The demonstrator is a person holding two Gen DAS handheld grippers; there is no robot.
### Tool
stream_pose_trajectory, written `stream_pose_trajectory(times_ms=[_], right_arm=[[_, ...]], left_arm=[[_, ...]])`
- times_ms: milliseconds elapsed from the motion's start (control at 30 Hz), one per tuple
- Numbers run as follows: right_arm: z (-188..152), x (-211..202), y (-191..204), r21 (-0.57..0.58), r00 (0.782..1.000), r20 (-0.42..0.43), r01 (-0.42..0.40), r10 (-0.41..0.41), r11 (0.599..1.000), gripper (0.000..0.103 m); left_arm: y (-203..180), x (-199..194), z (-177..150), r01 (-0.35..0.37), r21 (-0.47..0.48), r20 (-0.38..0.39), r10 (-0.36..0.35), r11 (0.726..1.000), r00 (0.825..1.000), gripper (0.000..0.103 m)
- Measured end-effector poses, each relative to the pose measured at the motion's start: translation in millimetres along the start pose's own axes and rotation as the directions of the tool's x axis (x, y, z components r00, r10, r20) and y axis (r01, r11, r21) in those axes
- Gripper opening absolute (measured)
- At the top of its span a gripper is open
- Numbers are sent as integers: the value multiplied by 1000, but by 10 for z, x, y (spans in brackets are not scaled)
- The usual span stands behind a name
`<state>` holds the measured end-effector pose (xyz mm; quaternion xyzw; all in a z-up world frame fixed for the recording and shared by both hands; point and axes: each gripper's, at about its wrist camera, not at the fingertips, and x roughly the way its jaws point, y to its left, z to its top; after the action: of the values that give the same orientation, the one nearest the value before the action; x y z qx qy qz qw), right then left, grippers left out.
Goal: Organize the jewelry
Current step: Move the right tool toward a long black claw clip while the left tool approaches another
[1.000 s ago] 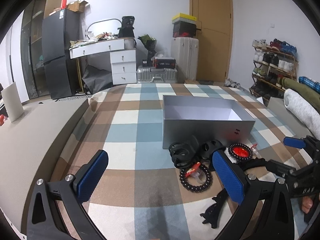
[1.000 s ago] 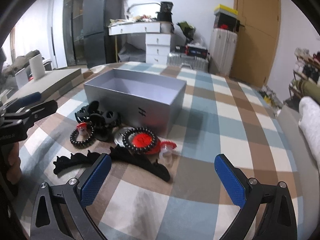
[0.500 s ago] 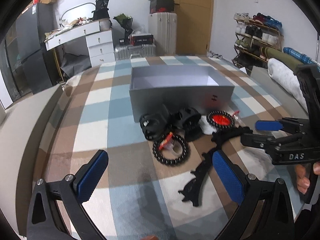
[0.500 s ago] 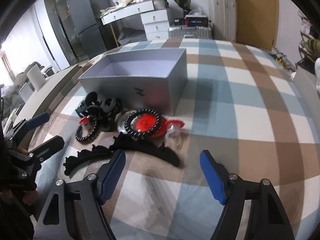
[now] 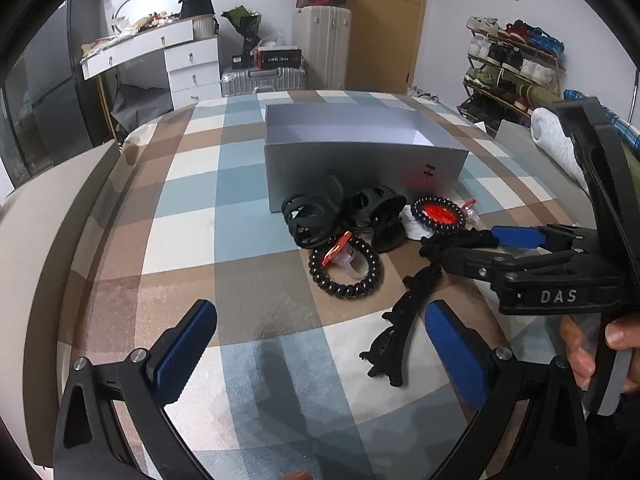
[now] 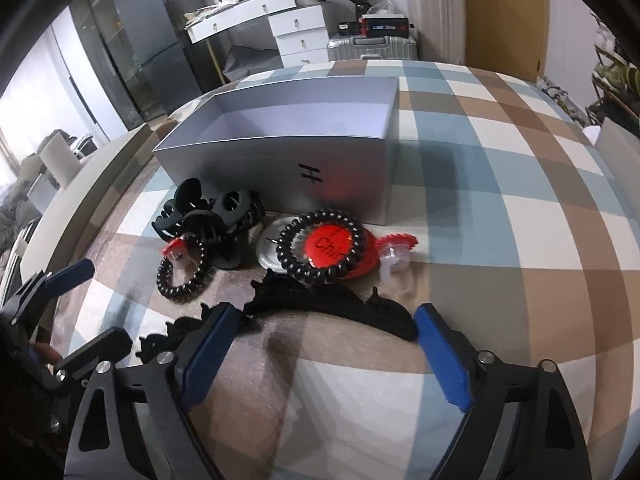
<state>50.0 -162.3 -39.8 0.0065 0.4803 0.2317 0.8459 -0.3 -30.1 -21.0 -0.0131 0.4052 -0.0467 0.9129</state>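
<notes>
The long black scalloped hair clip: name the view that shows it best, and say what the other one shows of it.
The left wrist view. There the long black scalloped hair clip lies nearly whole on the checked cloth, only its far end crossed by the right gripper. The right wrist view shows it close but blurred, its left part hidden behind that gripper's finger.

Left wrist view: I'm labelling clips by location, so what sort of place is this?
Probably a bedroom: a checked blanket covers what looks like a bed, with a white drawer desk and loaded shoe rack nearby.
</notes>
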Motion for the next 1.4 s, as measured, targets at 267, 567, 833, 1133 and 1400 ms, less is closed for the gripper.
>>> stream_pose_trajectory(times_ms=[267, 567, 833, 1133, 1400], right_arm=[[64, 58, 120, 0, 999, -7, 36, -36, 999, 95], [46, 89, 113, -60, 993, -42, 106, -108, 993, 98], [-7, -26, -112, -59, 991, -45, 125, -127, 990, 98], [-10, 23, 38, -155, 993, -41, 99, -106, 983, 98], [-38, 75, 63, -168, 994, -20, 107, -112, 980, 82]], left_arm=[[-77, 102, -77, 20, 74, -77, -14, 997, 997, 101], [4, 129, -122, -48, 117, -129, 63, 992, 990, 101], [276, 141, -97, -119, 14, -124, 120, 993, 985, 101], [286, 61, -84, -57, -54, -113, 51, 997, 992, 101], [194, 70, -58, 20, -76, -126, -29, 997, 992, 101]])
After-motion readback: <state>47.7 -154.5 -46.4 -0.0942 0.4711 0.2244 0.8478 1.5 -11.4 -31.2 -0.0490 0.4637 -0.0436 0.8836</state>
